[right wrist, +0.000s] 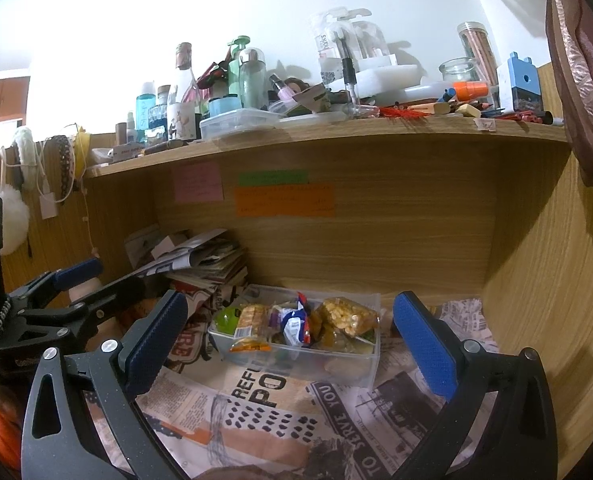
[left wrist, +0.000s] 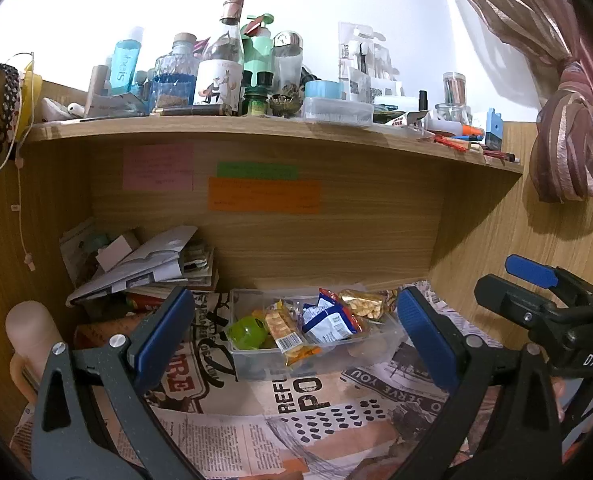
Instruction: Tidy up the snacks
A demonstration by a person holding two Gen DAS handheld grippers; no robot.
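Clear plastic tub [left wrist: 256, 354] of crinkly snack packets [left wrist: 328, 318], both claws — left [left wrist: 296, 336], right [right wrist: 290, 338] — spread apart, empty

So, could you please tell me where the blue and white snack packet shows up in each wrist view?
Left wrist: blue and white snack packet lies centre-right in the clear container, between the fingers.
Right wrist: packet stands mid-container, left of the yellow corn snack bag.
Shared landmark: orange note.

Home bedroom desk nook, toiletry bottles [left wrist: 220, 60] crowding wooden shelf [left wrist: 256, 130], curtain [left wrist: 568, 92], sticky notes [left wrist: 264, 194]
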